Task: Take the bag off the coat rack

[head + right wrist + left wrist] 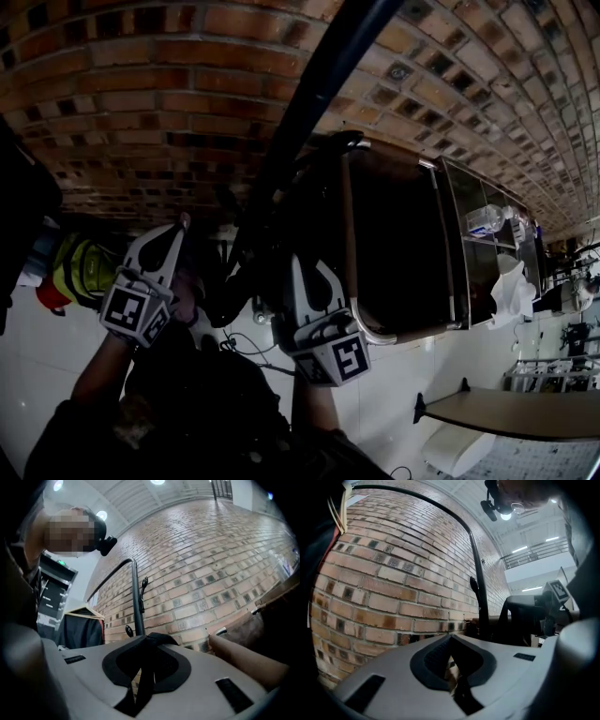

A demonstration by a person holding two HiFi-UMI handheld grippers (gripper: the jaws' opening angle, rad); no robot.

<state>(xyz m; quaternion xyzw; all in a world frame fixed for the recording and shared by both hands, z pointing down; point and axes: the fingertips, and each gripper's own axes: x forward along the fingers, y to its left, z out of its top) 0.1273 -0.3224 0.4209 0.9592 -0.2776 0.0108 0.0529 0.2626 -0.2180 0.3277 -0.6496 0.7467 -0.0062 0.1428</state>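
Observation:
The coat rack's black pole point(314, 84) runs diagonally across the head view and stands against the brick wall in the left gripper view, pole point(480, 597). The black bag point(309, 206) is a dark mass beside the pole, seen again as the bag point(525, 616) in the left gripper view. My right gripper point(298, 264) is raised at the bag. In the right gripper view, the right gripper point(150, 638) is shut on a black bag strap point(146, 677) that runs between its jaws. My left gripper point(184, 222) is left of the pole, and in its own view the left gripper point(450, 638) is shut with nothing visibly held.
The rack has side hooks point(144, 582) and a knob point(129, 631). A dark garment on a hanger point(84, 625) hangs to the left. A brown cabinet point(398, 244) stands right of the bag, with white plastic bags point(511, 286) beyond it. A yellow-green item point(80, 267) is at the left.

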